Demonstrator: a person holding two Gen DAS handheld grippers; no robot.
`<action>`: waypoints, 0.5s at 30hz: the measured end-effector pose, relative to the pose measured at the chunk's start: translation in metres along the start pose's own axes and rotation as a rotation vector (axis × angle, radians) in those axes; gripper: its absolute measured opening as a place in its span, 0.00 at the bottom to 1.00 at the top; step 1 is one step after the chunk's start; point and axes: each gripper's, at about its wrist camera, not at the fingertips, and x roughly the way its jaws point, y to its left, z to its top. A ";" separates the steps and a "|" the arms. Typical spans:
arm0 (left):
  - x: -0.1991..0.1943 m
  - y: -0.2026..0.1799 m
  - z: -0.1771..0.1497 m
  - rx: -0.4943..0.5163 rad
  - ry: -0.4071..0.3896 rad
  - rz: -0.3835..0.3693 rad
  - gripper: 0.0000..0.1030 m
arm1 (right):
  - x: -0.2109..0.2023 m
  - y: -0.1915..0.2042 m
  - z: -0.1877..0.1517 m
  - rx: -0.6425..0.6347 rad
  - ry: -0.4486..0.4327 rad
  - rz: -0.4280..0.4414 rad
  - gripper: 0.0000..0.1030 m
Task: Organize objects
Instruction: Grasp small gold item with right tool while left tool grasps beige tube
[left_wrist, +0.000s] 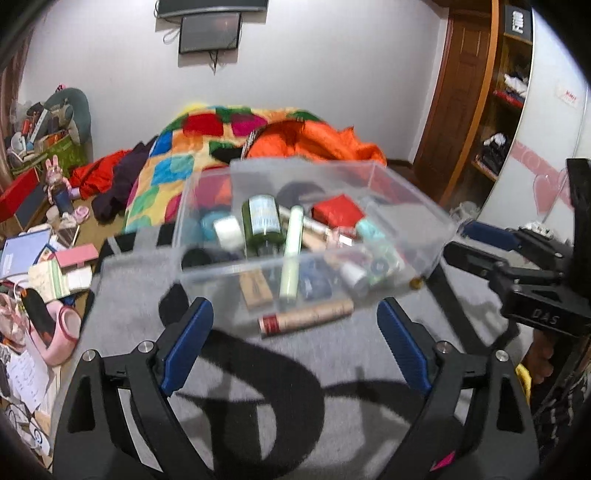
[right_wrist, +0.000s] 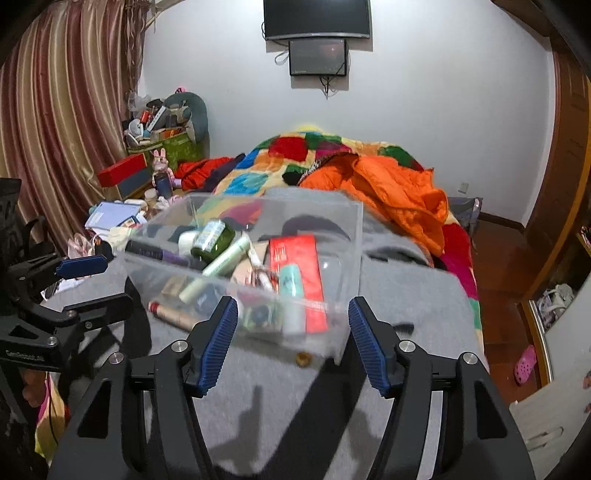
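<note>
Left wrist view is showing the left claw (left_wrist: 295, 343) standing wide and empty before the clear box (left_wrist: 306, 229) of toiletries, which is sitting on the grey blanket (left_wrist: 332, 354). Just outside it a cardboard tube (left_wrist: 306, 317) is lying, probably next to go in. The right claw (right_wrist: 293, 339) is standing part-open, gripping nothing.

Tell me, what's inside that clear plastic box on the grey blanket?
The clear plastic box holds a dark green bottle, a pale green tube, a red carton and small jars. Whatever lies beneath that pile is covered.
</note>
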 end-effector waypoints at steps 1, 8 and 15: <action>0.005 0.001 -0.003 -0.004 0.018 0.001 0.89 | 0.001 0.001 -0.004 -0.002 0.008 -0.004 0.57; 0.038 0.004 -0.010 -0.091 0.122 -0.009 0.89 | 0.027 -0.005 -0.029 0.022 0.115 -0.001 0.57; 0.058 -0.015 -0.006 -0.051 0.178 0.062 0.89 | 0.048 -0.014 -0.031 0.062 0.173 0.006 0.50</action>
